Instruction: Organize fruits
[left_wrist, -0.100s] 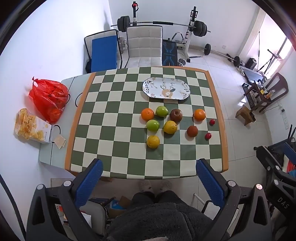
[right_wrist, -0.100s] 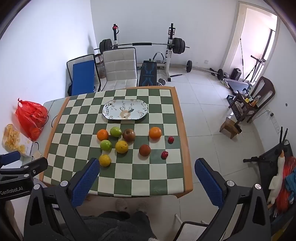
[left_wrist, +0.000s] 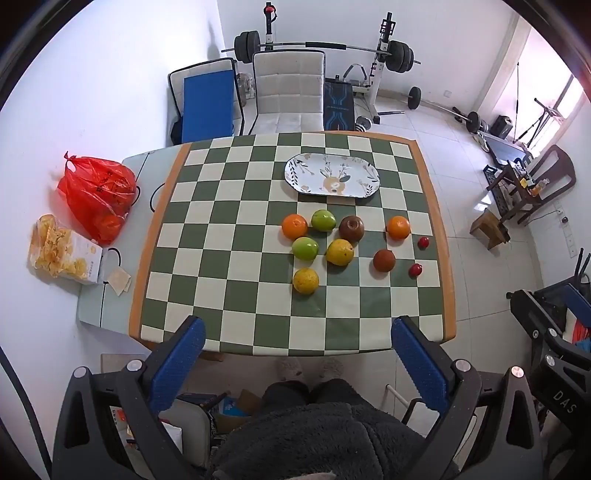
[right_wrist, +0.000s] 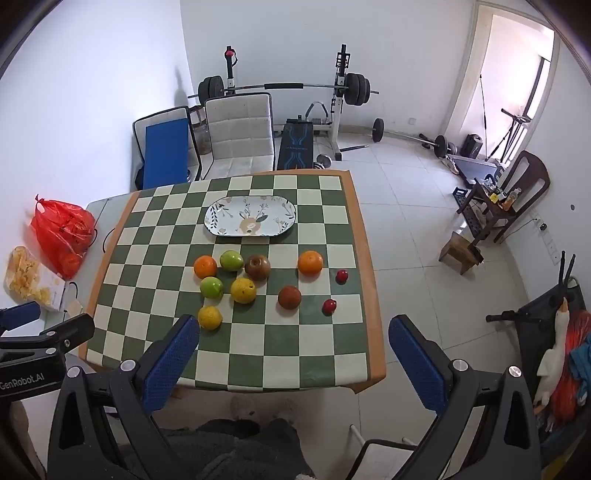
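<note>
Several loose fruits lie on the checkered table (left_wrist: 221, 288): two oranges (left_wrist: 294, 226), two green apples (left_wrist: 305, 247), two yellow citrus (left_wrist: 306, 280), two brown-red fruits (left_wrist: 351, 228) and two small red ones (left_wrist: 415, 270). Behind them an oval patterned plate (left_wrist: 332, 178) holds nothing. My left gripper (left_wrist: 295, 362) hovers open high above the table's near edge. My right gripper (right_wrist: 291, 362) is open too, at the near right side; in its view the fruits (right_wrist: 243, 290) and plate (right_wrist: 251, 220) lie ahead. Neither gripper touches anything.
A red plastic bag (left_wrist: 96, 197) and a box of chips (left_wrist: 62, 251) sit on the grey side table at left. A padded chair (left_wrist: 288, 96) and weight bench (left_wrist: 340, 107) stand behind the table. A person's dark-clothed legs (left_wrist: 314, 428) are below.
</note>
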